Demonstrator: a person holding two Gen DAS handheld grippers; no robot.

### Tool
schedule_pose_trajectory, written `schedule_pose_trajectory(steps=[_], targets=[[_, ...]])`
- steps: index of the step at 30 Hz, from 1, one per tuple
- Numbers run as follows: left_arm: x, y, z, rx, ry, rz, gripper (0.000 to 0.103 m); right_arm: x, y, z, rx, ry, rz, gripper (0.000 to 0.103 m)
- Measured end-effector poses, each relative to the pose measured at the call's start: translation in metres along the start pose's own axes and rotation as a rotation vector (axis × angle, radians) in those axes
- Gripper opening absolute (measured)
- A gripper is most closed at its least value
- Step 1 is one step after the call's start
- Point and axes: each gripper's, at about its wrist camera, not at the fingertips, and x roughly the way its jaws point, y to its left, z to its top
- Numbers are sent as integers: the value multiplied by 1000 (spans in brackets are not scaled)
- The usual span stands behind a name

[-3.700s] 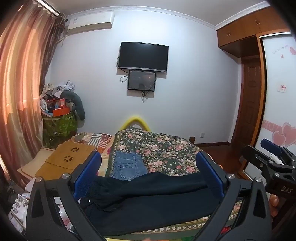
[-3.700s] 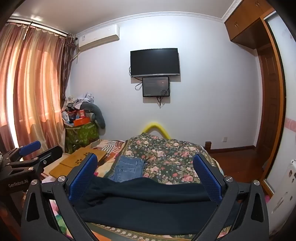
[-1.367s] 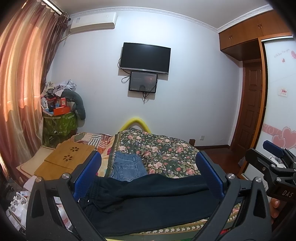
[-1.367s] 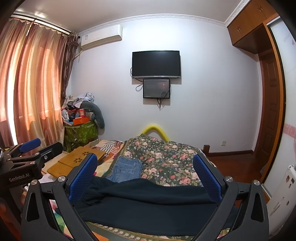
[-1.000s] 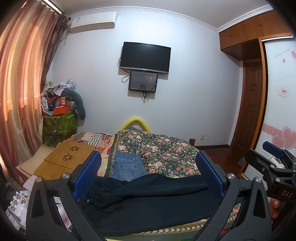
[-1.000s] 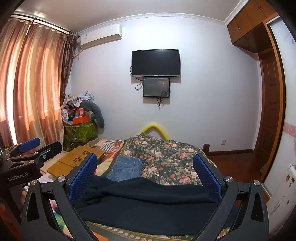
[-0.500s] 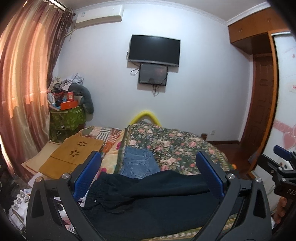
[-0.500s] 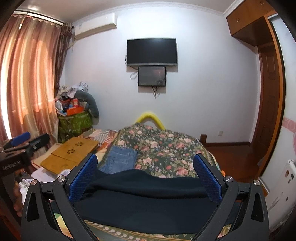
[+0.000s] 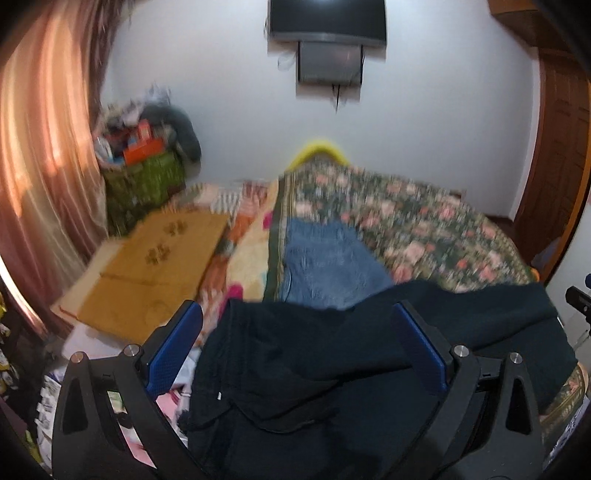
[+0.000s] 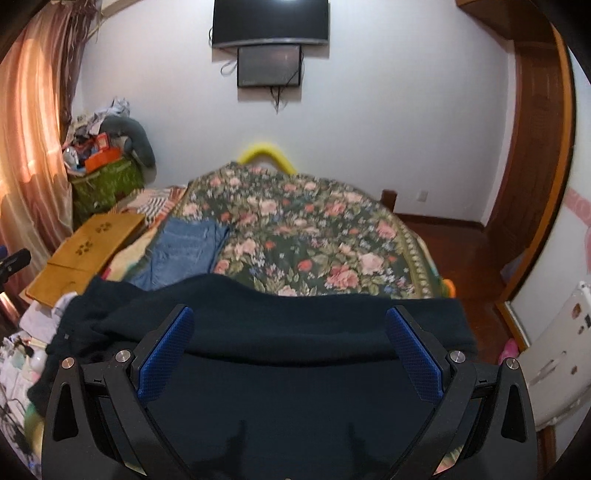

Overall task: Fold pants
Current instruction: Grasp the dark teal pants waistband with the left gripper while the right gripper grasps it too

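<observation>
Dark navy pants (image 9: 332, 369) lie crosswise on the near edge of the floral bed, waistband end to the left; they also fill the lower right wrist view (image 10: 288, 354). My left gripper (image 9: 295, 332) is open and empty, above the waistband end. My right gripper (image 10: 288, 332) is open and empty, above the middle of the pants. The tip of the right gripper (image 9: 580, 295) shows at the right edge of the left wrist view, and the tip of the left gripper (image 10: 14, 260) at the left edge of the right wrist view.
Folded blue jeans (image 10: 184, 254) lie on the floral bedspread (image 10: 314, 236) just beyond the pants. A wooden lap desk (image 10: 88, 243) lies at the bed's left. A green box of clutter (image 10: 107, 184), curtains and a wall TV (image 10: 269, 22) stand behind. A wooden door (image 10: 528, 166) is at the right.
Both grippers have tilted down and moved closer to the pants, which now fill more of each view. The left wrist view is blurred from motion. Jaws stay open.
</observation>
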Motion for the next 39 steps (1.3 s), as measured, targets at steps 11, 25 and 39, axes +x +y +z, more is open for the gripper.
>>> schedule_pose_trajectory(steps=[11,25,39], targets=[[140,62,-13,-28,213,120,103,101,8,17,-153,175,104,103],[250,103,-14,-198,537,-90,26,214,61,41,-318,329,362,87],[271,91,-2,-123,578,-93,14,232,74,27,-292,400,434,36]])
